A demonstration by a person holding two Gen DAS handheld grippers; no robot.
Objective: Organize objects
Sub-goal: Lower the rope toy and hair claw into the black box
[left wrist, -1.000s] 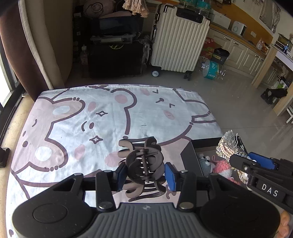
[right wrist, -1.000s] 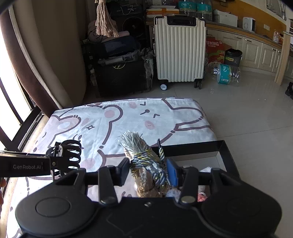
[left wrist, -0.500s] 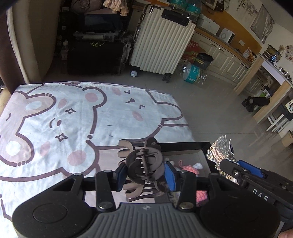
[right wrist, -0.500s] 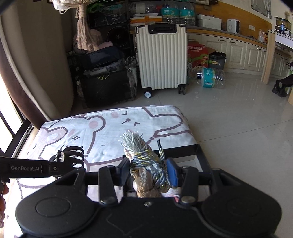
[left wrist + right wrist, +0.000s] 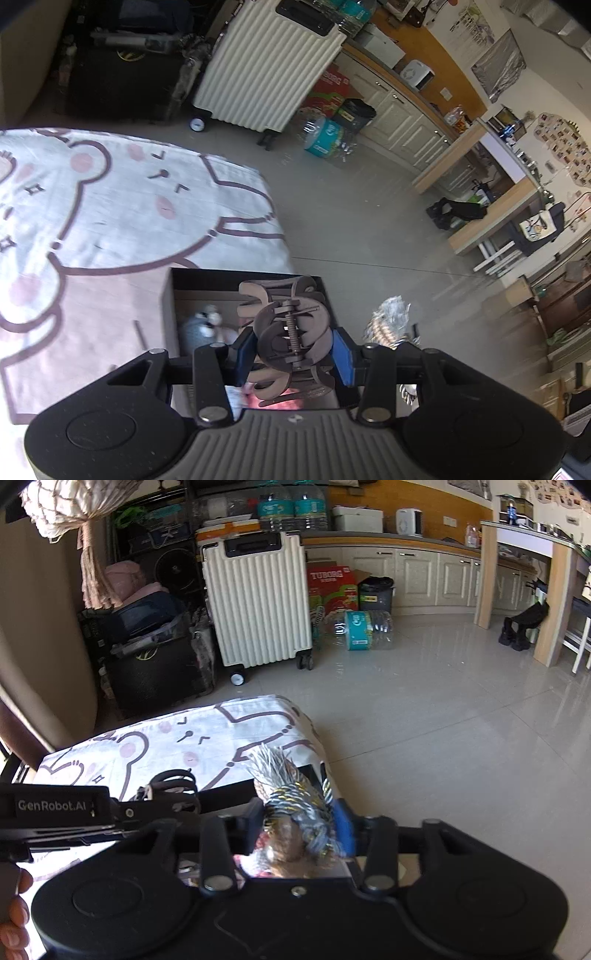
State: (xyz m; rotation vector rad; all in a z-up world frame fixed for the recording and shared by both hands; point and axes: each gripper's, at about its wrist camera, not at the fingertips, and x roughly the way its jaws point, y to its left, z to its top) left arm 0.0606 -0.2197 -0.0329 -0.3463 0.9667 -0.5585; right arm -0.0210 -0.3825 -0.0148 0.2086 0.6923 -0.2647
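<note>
Both hands are at the drop-off stage of the tidying job: each gripper carries 1 item and hangs over the black box [image 5: 168,314] that sits on the bear-print sheet [image 5: 110,206] at its near corner.

The left gripper [image 5: 291,349] has its 2 blue pads pressed against the sides of a brown hair claw clip [image 5: 286,328], spring hinge facing the camera, teeth reaching forward. In the left wrist view the clip hangs directly over the open box, apart from the contents below, where a small grey plush toy [image 5: 201,325] and something pink lie on the bottom.

The right gripper [image 5: 301,827] is clamped on a braided rope toy [image 5: 291,805] with a frayed silvery tassel that sticks up and forward. It appears to sit above the box's right side; the box is mostly hidden behind the gripper body in that view, so the exact position cannot be told.

The 2 grippers are just beside each other, the left one crossing the right wrist view at the left.

The next move, as judged here, calls for lowering the clip a little and spreading the left fingers so it falls inside the walls, then the same for the rope toy, without the 2 tools knocking together
</note>
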